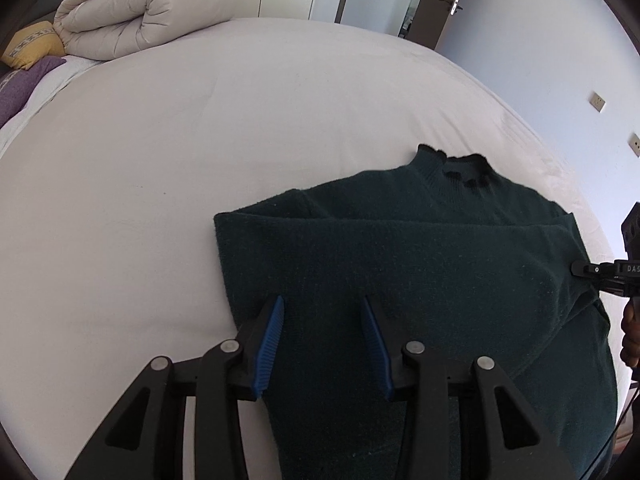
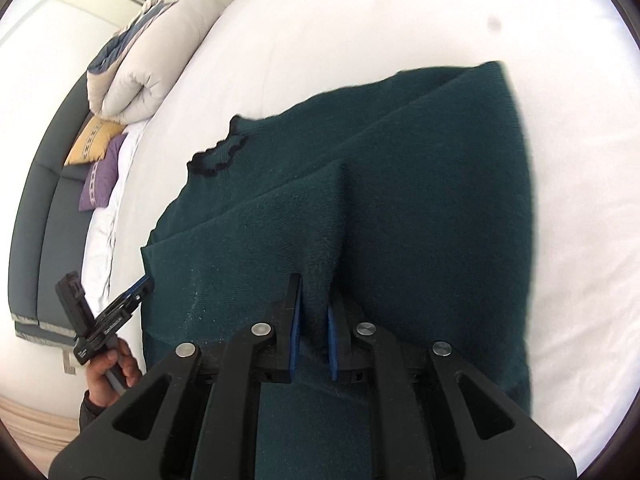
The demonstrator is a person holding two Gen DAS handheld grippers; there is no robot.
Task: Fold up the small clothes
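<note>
A dark green sweater (image 1: 420, 260) lies on the white bed sheet (image 1: 240, 120), with its black-trimmed collar (image 1: 464, 168) pointing away from me and one side folded over the body. My left gripper (image 1: 322, 300) hovers over the sweater's near left part. It is open, and its blue pads are apart with only flat fabric below them. In the right wrist view, my right gripper (image 2: 316, 292) is shut on a raised ridge of the sweater (image 2: 420, 200), pinched between the pads. The left gripper (image 2: 140, 284) appears there at the sweater's left edge, held by a hand (image 2: 116, 368).
A rolled beige duvet (image 1: 148, 12) sits at the far corner of the bed with a yellow pillow (image 1: 36, 44) and a purple pillow (image 1: 20, 84). A grey headboard (image 2: 40, 200) runs behind them. Wardrobe doors and a room door stand beyond the bed.
</note>
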